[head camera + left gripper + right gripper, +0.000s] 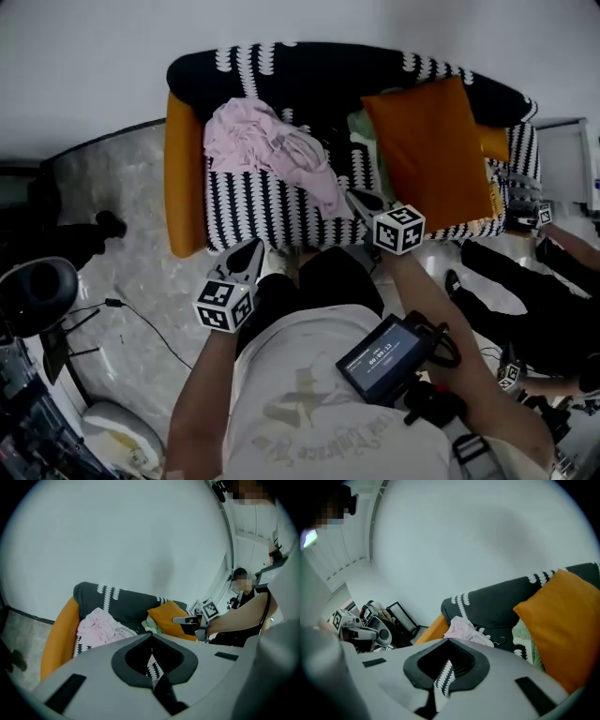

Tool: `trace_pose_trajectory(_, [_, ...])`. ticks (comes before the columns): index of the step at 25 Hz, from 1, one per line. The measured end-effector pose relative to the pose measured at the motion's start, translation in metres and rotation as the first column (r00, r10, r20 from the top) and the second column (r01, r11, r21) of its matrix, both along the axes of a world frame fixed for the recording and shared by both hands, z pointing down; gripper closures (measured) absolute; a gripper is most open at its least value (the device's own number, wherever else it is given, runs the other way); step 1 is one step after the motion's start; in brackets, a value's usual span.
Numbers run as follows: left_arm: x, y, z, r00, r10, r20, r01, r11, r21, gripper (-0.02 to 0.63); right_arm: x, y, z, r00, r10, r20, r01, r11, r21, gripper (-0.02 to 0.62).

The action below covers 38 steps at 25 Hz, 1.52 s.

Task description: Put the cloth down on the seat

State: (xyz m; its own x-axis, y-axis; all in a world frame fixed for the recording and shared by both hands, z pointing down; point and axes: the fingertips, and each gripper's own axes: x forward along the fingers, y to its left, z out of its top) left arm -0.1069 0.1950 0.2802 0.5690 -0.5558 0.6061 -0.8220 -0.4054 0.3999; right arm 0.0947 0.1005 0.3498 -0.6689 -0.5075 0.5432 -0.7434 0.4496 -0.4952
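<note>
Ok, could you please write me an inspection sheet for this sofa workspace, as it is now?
Surface: striped sofa seat, black and white, with orange sides.
Job's things: pink cloth lies crumpled on the seat's left part, against the backrest.
Clutter: orange cushion leans at the right; pale green cloth beside it.
Grippers: left claw and right claw are both shut and empty, in front of the seat.
Cables: thin black cable on the floor at the left.
Surroundings: white wall, marbled floor, another person's legs at the right.
</note>
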Motion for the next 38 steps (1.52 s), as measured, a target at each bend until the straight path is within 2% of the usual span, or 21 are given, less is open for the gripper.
trace_pose_trajectory(7, [-0.032,0.014,-0.033,0.999,-0.034,-0.026,0.036,0.997,0.064,0.594,-0.038,0.021,-0.084,0.997,-0.074,0.016,0.071,0.988,0.138,0.580])
trace_pose_trajectory(12, [-0.043,0.010,-0.062,0.998,-0.037,-0.045,0.043,0.987,0.155,0.594,-0.065,0.021,-0.135,0.987,-0.160,-0.004,0.155,0.952,0.262,0.580])
trace_pose_trajectory(16, [-0.055,0.011,-0.073,0.998,-0.040,-0.049,0.049,0.980,0.193,0.594,-0.076,0.029,-0.157,0.986,-0.169,0.004,0.159,0.935,0.318,0.580])
trace_pose_trajectory(26, [-0.066,0.022,-0.090,0.997,-0.042,-0.067,0.057,0.970,0.235,0.594,-0.080,0.073,-0.177,0.981,-0.192,-0.018,0.185,0.917,0.354,0.580])
trace_pose_trajectory(38, [-0.062,0.031,-0.076,0.996,-0.024,-0.083,0.041,0.977,0.210,0.594,-0.084,0.074,-0.169,0.985,-0.172,-0.033,0.173,0.926,0.335,0.580])
